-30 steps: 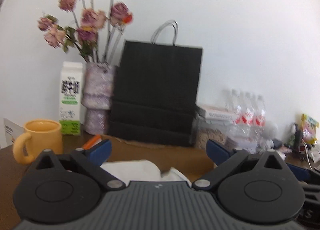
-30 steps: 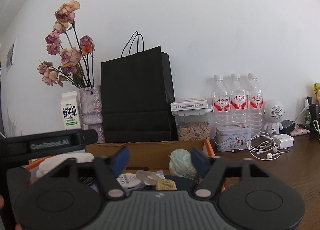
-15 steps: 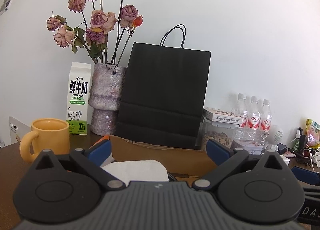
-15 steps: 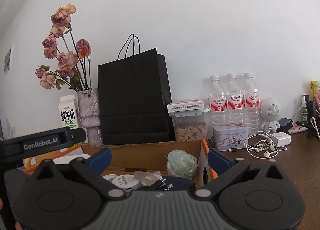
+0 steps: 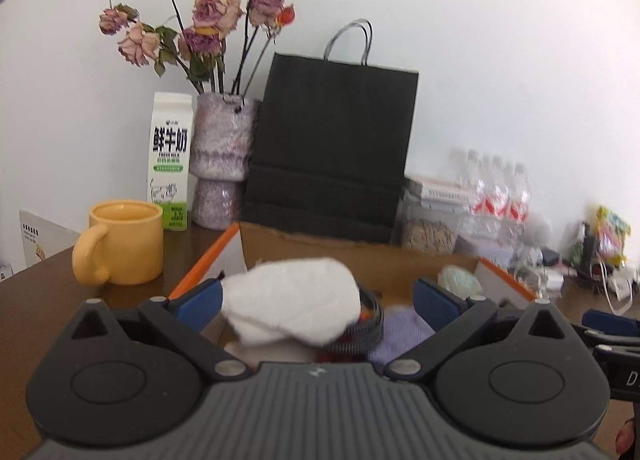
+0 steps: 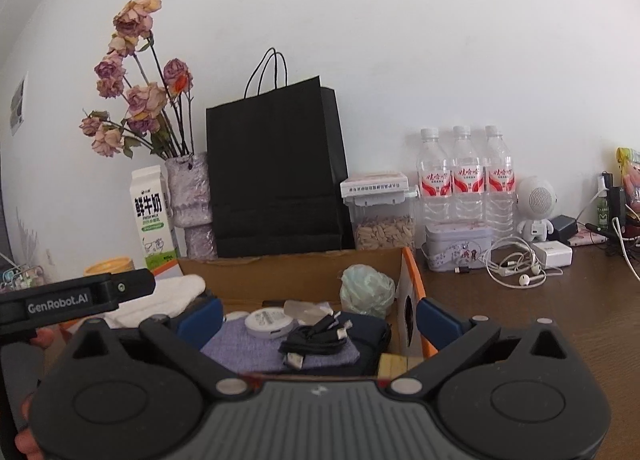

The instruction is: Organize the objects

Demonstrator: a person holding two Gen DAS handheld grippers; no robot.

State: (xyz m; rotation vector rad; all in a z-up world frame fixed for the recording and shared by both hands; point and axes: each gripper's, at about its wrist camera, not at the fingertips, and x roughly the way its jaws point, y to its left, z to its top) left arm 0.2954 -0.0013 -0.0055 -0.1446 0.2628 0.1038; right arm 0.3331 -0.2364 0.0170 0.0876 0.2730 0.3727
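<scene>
An open cardboard box (image 6: 296, 272) with orange-edged flaps holds a white folded cloth (image 5: 292, 306), a lilac cloth (image 6: 248, 344), a round white case (image 6: 269, 322), a black cable bundle (image 6: 316, 338), a green plastic wad (image 6: 366, 290) and a dark pouch (image 6: 370, 334). My left gripper (image 5: 316, 300) is open just in front of the box, with the white cloth between its blue pads (image 5: 198, 298); it also shows in the right wrist view (image 6: 76, 296). My right gripper (image 6: 318, 316) is open and empty over the box's right half.
Behind the box stand a black paper bag (image 6: 276, 176), a vase of dried roses (image 5: 224, 164), a milk carton (image 5: 170, 160) and a yellow mug (image 5: 122, 242). To the right are a seed jar (image 6: 380, 220), three water bottles (image 6: 464, 176), a tin (image 6: 458, 238), earphones (image 6: 516, 264) and chargers.
Both grippers have dipped towards the box, so its contents show. The right gripper opened wide from a narrower gap a second ago. The left stayed open.
</scene>
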